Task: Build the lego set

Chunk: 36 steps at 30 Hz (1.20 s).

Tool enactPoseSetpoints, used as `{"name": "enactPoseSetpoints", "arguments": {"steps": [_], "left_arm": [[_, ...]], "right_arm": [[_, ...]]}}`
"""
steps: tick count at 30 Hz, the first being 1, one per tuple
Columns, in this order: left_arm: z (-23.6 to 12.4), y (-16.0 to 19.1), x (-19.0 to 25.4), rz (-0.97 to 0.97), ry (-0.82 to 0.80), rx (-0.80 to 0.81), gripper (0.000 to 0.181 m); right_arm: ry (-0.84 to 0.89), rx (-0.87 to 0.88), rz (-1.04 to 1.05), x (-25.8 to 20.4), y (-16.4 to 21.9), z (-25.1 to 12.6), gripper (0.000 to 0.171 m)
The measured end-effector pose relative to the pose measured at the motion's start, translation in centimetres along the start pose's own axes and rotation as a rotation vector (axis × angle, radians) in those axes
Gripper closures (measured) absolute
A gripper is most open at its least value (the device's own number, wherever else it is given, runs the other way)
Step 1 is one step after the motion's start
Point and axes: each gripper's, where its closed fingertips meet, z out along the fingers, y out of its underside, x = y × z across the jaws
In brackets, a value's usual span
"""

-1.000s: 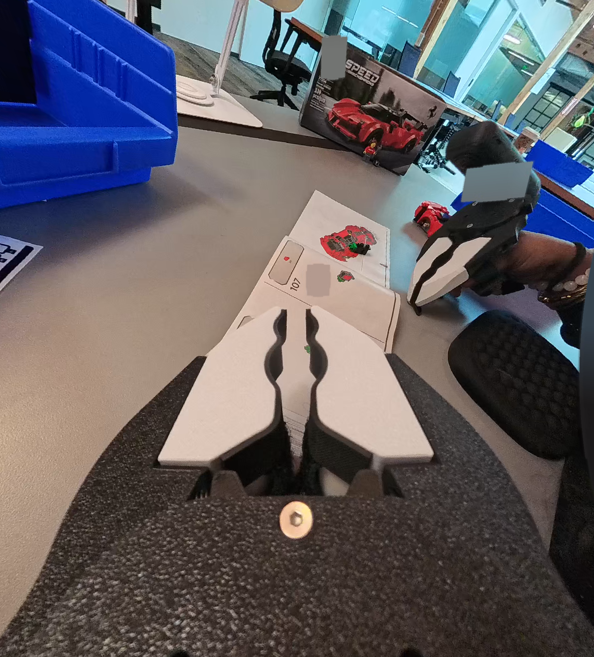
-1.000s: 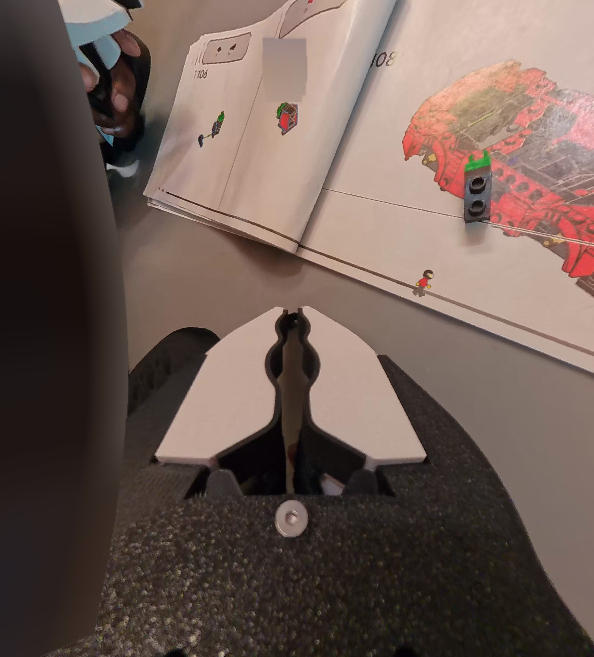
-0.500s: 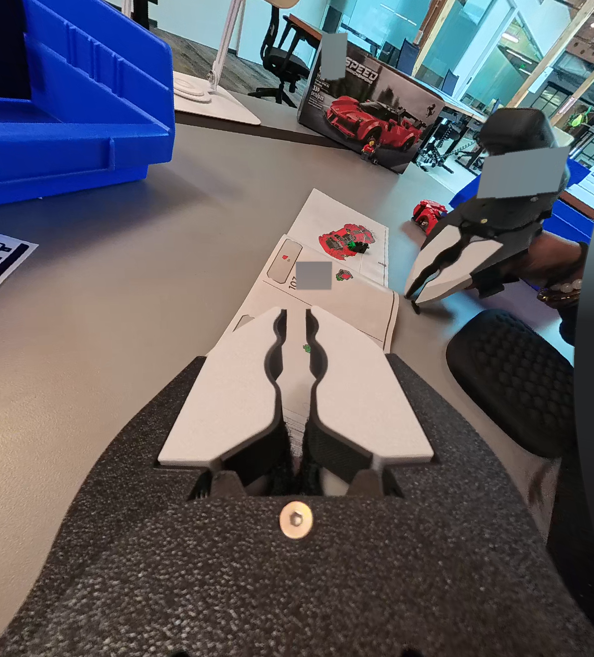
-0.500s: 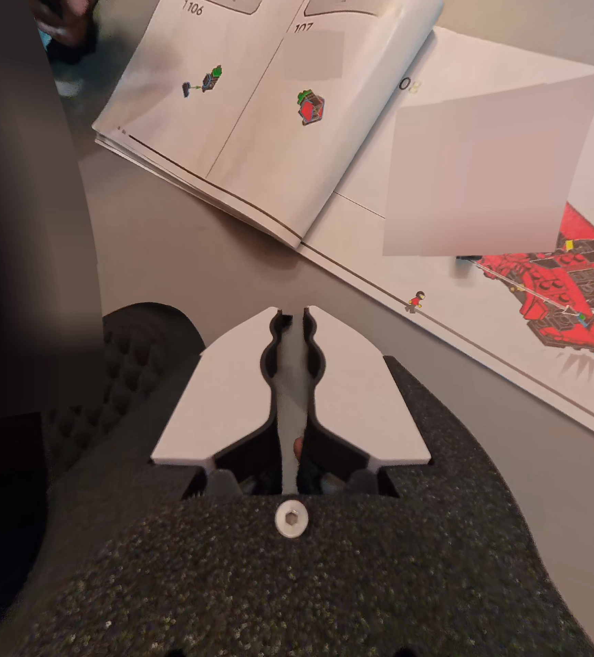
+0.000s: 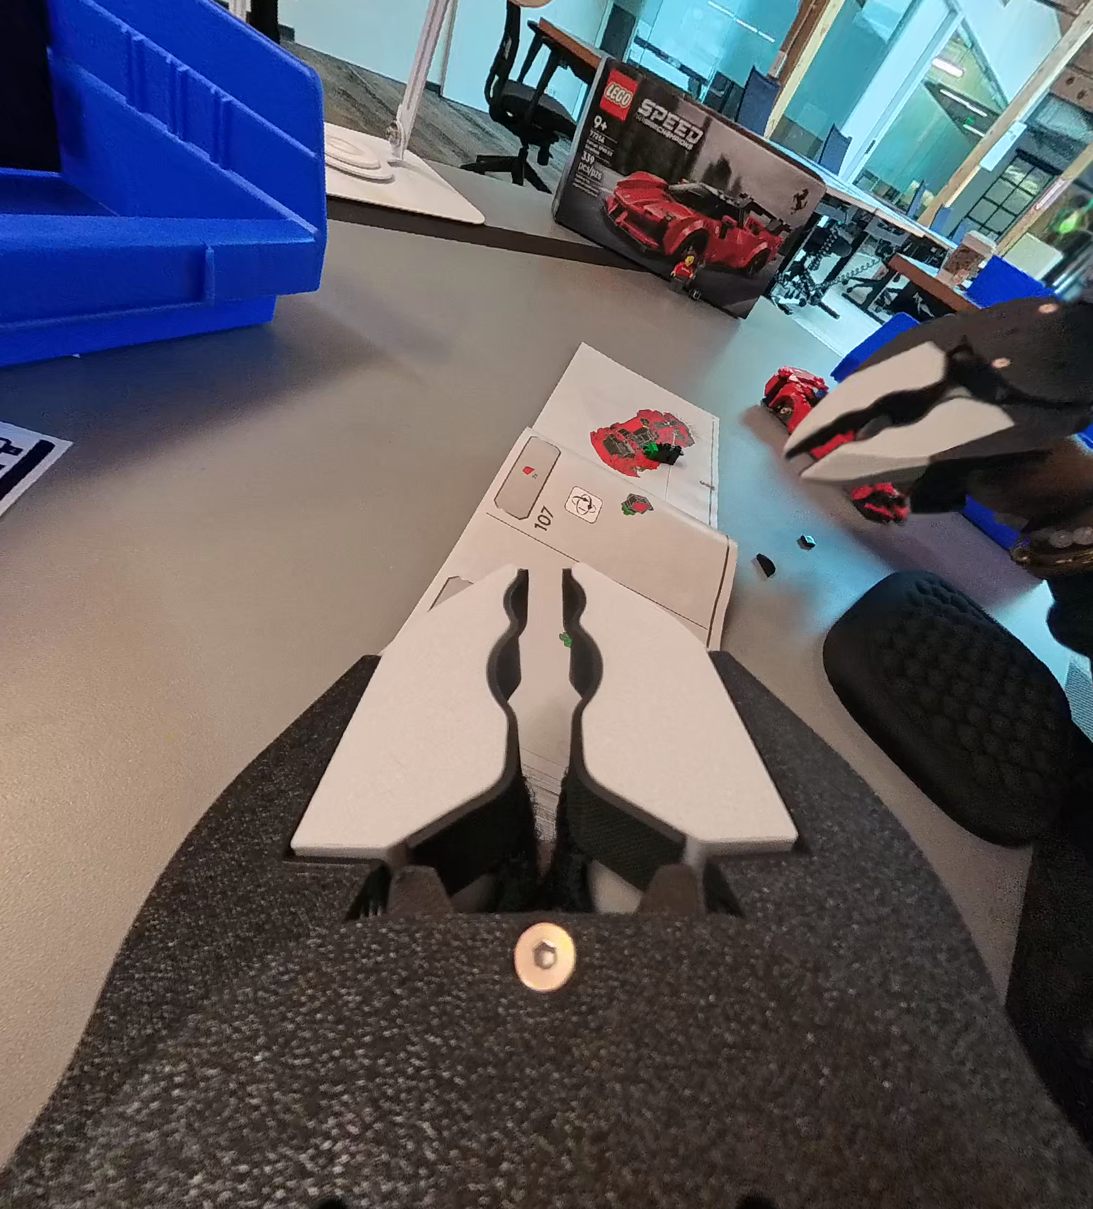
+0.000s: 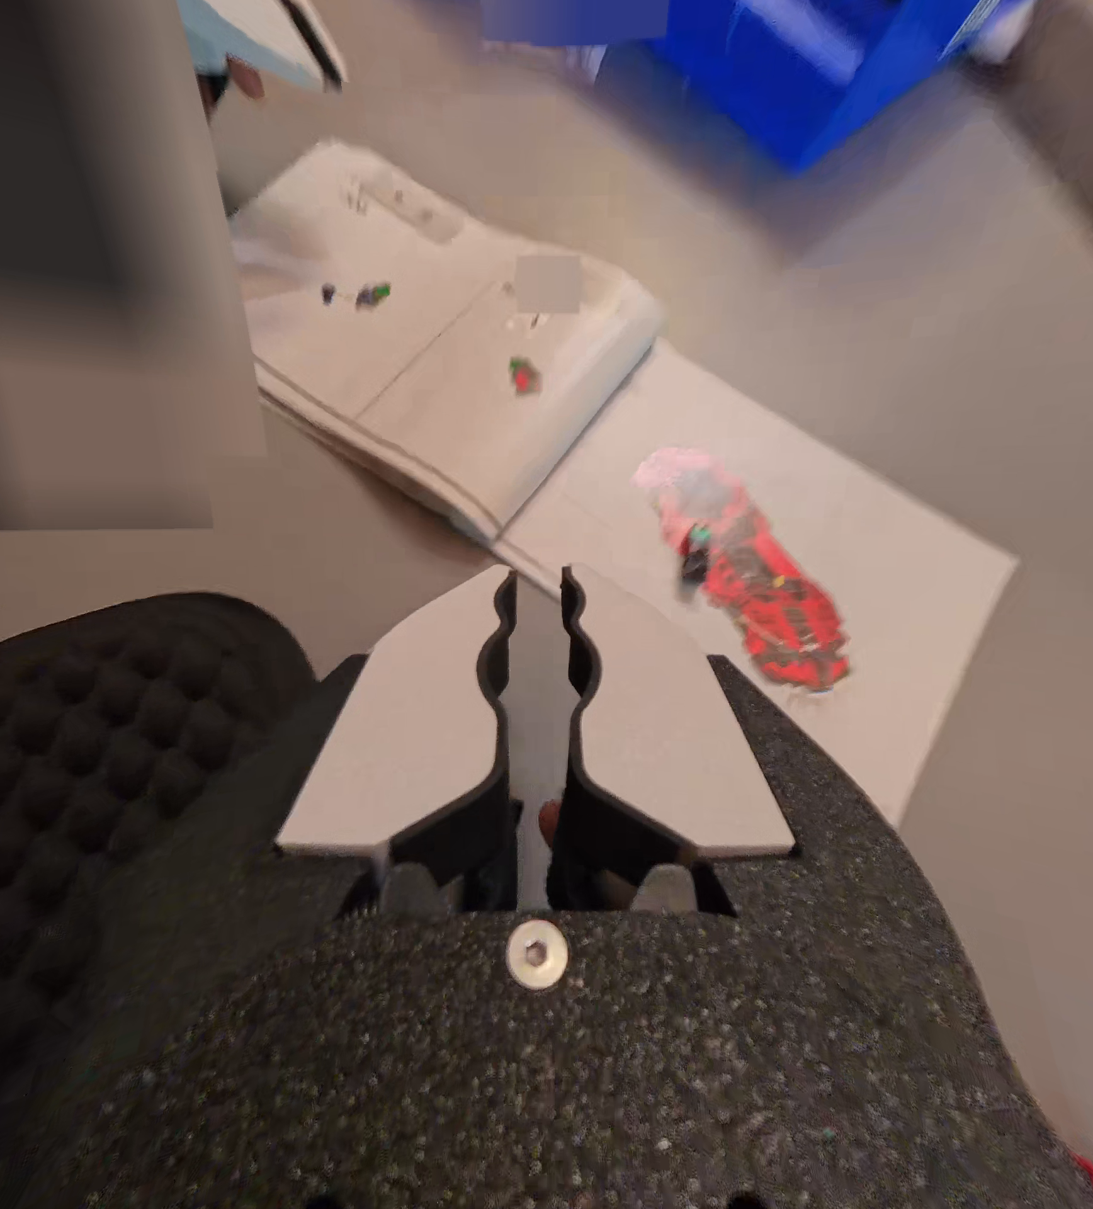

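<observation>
Black small lego piece [image 5: 669, 453] lies on open paper instruction booklet [image 5: 635, 549]. Right gripper [image 5: 805, 461] jaws slightly apart, empty; left gripper [image 5: 545, 576] same. Approach slowly, pinch piece squarely.

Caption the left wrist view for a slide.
Left gripper, jaws slightly apart, over the open instruction booklet; right gripper hovers above loose red pieces.

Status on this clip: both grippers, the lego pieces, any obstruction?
Left gripper slightly open, empty, over instruction booklet. Right gripper slightly open, empty, hovering near red car parts. Small black piece lies on booklet. Nothing blocking.
</observation>
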Motion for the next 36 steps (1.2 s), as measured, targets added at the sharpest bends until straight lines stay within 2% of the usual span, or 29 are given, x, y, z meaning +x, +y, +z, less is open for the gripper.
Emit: {"name": "enactPoseSetpoints", "arguments": {"steps": [2, 5, 9, 13, 14, 16, 19, 21, 22, 23, 25, 26, 29, 32, 36], "left_arm": [[0.0, 0.0, 0.0, -0.001, 0.000, -0.002, 0.172], [0.0, 0.0, 0.0, 0.002, -0.001, -0.003, 0.172], [-0.1, -0.1, 0.0, -0.001, 0.003, 0.006, 0.172], [-0.5, -0.8, -0.1, -0.036, 0.012, 0.068, 0.173], [-0.6, -1.0, -0.4, -0.049, 0.002, 0.089, 0.174], [-0.9, -1.5, -1.1, -0.069, -0.040, 0.128, 0.178], [-1.2, -1.9, -1.9, -0.080, -0.102, 0.169, 0.181], [-1.4, -2.1, -2.2, -0.082, -0.127, 0.188, 0.181], [-1.4, -2.1, -2.3, -0.083, -0.127, 0.190, 0.181], [-1.4, -2.1, -2.2, -0.082, -0.125, 0.189, 0.181], [-1.3, -2.1, -2.1, -0.077, -0.121, 0.185, 0.181], [-1.3, -2.1, -2.1, -0.074, -0.117, 0.182, 0.181], [-1.2, -2.0, -1.8, -0.071, -0.096, 0.173, 0.181], [-1.1, -2.0, -1.8, -0.076, -0.092, 0.171, 0.180], [-1.0, -1.9, -1.5, -0.064, -0.079, 0.165, 0.178]], "right_arm": [[0.089, 0.123, -0.069, 0.5, -2.0, -1.2, 0.158], [0.192, 0.213, -0.066, 1.5, -3.4, -2.9, 0.149], [0.206, 0.339, 0.067, 2.0, -4.3, -3.8, 0.127], [0.182, 0.463, 0.158, 1.6, -4.6, -3.1, 0.124], [0.172, 0.459, 0.156, 1.3, -4.4, -2.8, 0.130], [0.117, 0.431, 0.091, 0.1, -4.0, -2.1, 0.171], [0.121, 0.425, 0.000, -0.6, -4.2, -2.0, 0.171], [0.145, 0.428, 0.011, -0.2, -4.3, -2.1, 0.171], [0.146, 0.443, 0.030, -0.1, -4.5, -2.2, 0.169], [0.145, 0.461, 0.056, 0.1, -4.6, -2.3, 0.159], [0.113, 0.465, 0.078, -0.1, -4.5, -2.3, 0.171], [0.107, 0.455, 0.080, -0.1, -4.3, -2.3, 0.171], [0.132, 0.389, 0.084, 0.3, -3.4, -2.6, 0.170], [0.161, 0.290, 0.137, 1.2, -1.8, -4.2, 0.152], [0.239, 0.057, 0.301, 2.7, 2.7, -7.3, 0.146]]}}
